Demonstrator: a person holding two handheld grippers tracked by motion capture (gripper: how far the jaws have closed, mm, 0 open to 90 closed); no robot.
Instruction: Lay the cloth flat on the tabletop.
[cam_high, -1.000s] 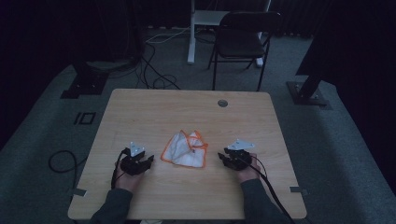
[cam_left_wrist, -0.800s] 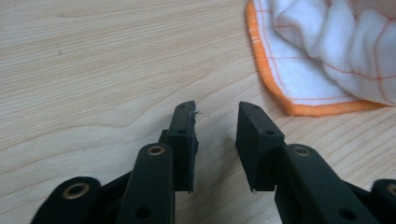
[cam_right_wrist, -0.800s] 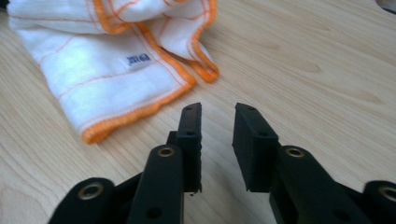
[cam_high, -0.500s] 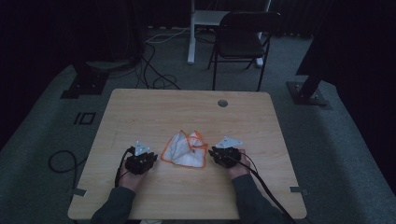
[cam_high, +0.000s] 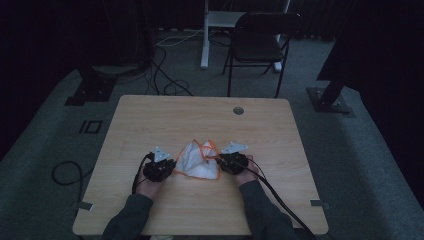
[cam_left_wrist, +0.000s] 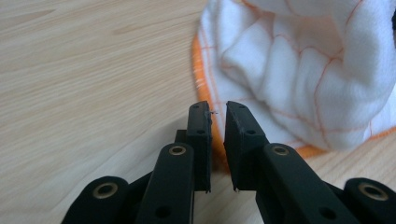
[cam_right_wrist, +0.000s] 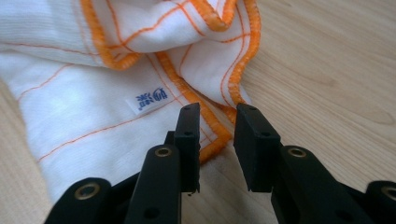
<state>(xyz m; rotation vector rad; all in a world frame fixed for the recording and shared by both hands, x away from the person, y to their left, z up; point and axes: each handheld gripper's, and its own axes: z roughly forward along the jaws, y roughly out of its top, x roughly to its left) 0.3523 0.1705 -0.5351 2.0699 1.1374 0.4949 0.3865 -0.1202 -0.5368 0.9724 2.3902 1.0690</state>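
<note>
Closing in from both flanks on a crumpled white cloth (cam_high: 199, 160) with an orange hem, lying on the table (cam_high: 150, 115) nearer the person than the round hole (cam_high: 238, 110) and a little to its left. Stretched crosswise below that hole, long axis running from gripper to gripper.

Left gripper (cam_left_wrist: 218, 112) at the end farther left of the hole, tips aimed at the hem just ahead. Jaws down to a narrow slit, just been closing, orange hem in line with the slit. Cannot tell whether the pads bite it.

Right gripper (cam_right_wrist: 217, 114) at the end almost straight below the hole, a hemmed corner between and beneath the jaws. Gap moderate, just been easing wider, pads not pressing.

Equally near, one end each. Likely hinges on each hem sitting squarely in its gap before any lift or spread.

Compared with a second ago: drawn inward, from well clear of the cloth to right at its ends. No visible shift in the cloth itself.
</note>
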